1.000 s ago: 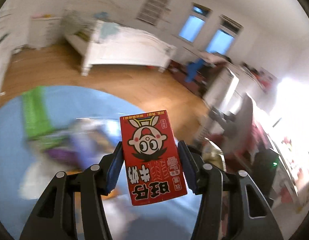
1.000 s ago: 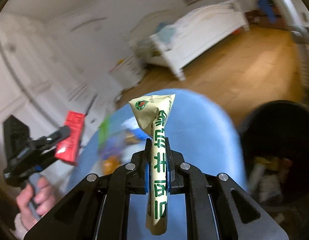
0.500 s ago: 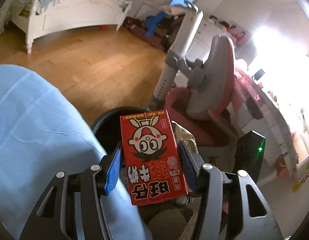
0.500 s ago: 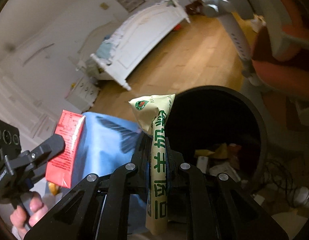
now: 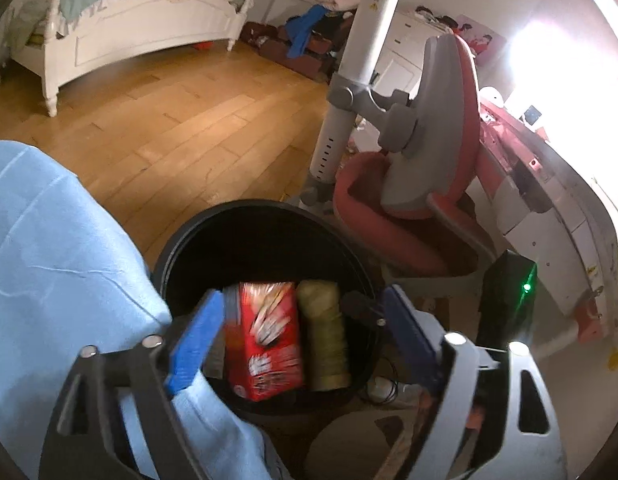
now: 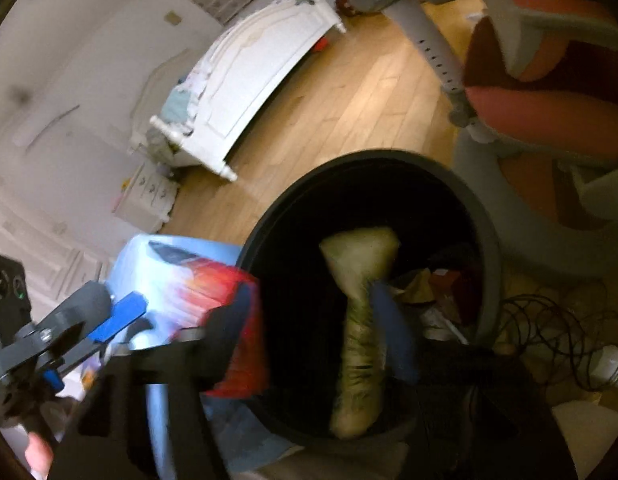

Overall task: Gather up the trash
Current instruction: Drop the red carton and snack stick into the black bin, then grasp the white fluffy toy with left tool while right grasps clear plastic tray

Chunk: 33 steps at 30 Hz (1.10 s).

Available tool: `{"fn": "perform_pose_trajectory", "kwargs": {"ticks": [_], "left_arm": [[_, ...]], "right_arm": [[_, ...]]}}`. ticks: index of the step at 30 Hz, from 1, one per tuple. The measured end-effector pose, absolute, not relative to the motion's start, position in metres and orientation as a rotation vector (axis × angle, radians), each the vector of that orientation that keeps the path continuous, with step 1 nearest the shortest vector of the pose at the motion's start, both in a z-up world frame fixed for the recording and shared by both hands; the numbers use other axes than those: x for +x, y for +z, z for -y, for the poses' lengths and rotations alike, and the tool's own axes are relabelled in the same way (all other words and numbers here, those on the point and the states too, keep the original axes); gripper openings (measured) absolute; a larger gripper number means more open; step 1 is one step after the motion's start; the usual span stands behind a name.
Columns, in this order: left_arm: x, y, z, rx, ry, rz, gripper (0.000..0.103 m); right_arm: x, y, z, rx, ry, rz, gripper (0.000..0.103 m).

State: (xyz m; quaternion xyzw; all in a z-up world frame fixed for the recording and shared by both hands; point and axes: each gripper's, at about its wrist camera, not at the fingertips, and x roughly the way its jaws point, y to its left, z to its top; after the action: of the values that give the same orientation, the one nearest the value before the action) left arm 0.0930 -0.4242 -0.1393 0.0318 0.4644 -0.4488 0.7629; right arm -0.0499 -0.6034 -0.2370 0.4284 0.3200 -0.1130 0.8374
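Note:
In the left wrist view my left gripper [image 5: 301, 294] hangs over the black trash bin [image 5: 229, 212], its jaws opening. The red milk carton [image 5: 265, 340] is blurred and loose between the blue pads [image 5: 193, 340], dropping into the bin. Beside it falls the beige wrapper [image 5: 323, 336]. In the right wrist view my right gripper [image 6: 312, 290] is also over the bin [image 6: 349, 160], its jaws opening. The beige wrapper [image 6: 361, 320] is sliding down free between them. The red carton [image 6: 229, 292] is a smear at the bin's left rim.
A table under a light blue cloth [image 5: 49, 260] touches the bin's left side. A pink and grey chair [image 5: 429, 140] stands just behind the bin. Cables [image 6: 549, 328] lie on the floor to its right. A white bed [image 5: 141, 28] stands across the wooden floor.
Both grippers swung from the blue table to above the bin and dipped. Both then went from shut to open, and the carton and the wrapper now fall into the bin.

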Motion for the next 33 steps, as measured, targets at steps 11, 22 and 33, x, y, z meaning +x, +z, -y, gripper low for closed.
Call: {"fn": "perform_pose_trajectory", "kwargs": {"ticks": [11, 22, 33], "left_arm": [[0.067, -0.089, 0.323, 0.046, -0.881, -0.886, 0.089], [0.071, -0.093, 0.131, 0.023, -0.513, -0.844, 0.094], [0.081, -0.121, 0.12, 0.094, -0.586, -0.915, 0.09]], "right_arm": [[-0.044, -0.203, 0.56, 0.803, -0.14, -0.696, 0.071], [0.032, -0.135, 0.414, 0.538, 0.211, -0.779, 0.072], [0.133, -0.103, 0.274, 0.248, 0.35, -0.864, 0.08]]}}
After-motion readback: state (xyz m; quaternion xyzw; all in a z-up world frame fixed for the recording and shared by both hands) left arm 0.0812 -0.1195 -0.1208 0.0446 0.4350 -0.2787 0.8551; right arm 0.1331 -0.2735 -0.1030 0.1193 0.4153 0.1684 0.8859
